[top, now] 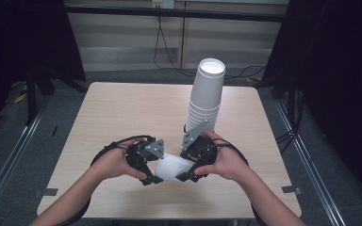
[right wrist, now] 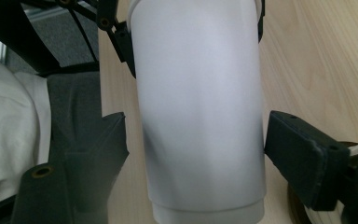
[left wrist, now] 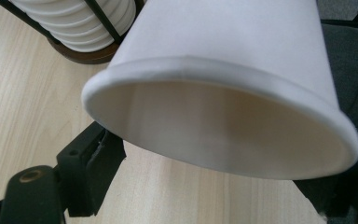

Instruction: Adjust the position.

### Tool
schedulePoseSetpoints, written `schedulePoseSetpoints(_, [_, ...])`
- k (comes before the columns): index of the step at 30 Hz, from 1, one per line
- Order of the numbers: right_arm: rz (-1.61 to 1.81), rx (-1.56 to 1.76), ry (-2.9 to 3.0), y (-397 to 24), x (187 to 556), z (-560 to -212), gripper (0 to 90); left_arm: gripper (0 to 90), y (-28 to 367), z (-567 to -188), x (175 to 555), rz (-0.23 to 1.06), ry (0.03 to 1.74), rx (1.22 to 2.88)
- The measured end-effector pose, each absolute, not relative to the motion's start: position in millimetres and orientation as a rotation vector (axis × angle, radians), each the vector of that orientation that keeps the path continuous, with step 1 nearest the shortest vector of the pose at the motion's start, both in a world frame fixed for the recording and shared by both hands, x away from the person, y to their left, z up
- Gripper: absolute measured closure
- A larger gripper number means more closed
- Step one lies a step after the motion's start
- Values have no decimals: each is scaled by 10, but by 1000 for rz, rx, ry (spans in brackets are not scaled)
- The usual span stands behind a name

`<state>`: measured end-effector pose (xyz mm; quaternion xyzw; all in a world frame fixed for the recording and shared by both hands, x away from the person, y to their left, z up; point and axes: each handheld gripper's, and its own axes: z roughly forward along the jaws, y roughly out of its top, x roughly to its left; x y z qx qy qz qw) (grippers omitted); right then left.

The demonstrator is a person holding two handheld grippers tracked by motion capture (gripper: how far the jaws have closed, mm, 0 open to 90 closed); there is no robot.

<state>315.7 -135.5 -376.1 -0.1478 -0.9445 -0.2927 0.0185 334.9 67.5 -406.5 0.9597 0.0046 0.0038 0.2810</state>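
Single paper cup [top: 172, 165] lying sideways above desk [top: 122, 113], between my two hands, near front edge. Left claw [top: 152, 165] pinching cup at rim end, jaws pressed onto wall. Right claw [top: 186, 170] spread around cup body near base; small gaps show both sides, pads not pressing. Judgement: handover to left. Keep left pinch light, paper wall dents easily. Draw right claw straight back along cup axis, no twist, no snag on base. Mind tall cup stack [top: 206, 94] just behind right hand; avoid elbowing it.
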Motion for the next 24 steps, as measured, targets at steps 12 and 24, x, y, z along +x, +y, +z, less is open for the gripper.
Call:
schedulePoseSetpoints(12, [-797,-485,-2948,-1243,3189,-3841,206,165,603,-4042,3324,24,-26,2598])
schedulePoseSetpoints(24, [-712,-488,-2950,-1173,3196,-3934,221,161,593,-4044,3318,41,-50,2619])
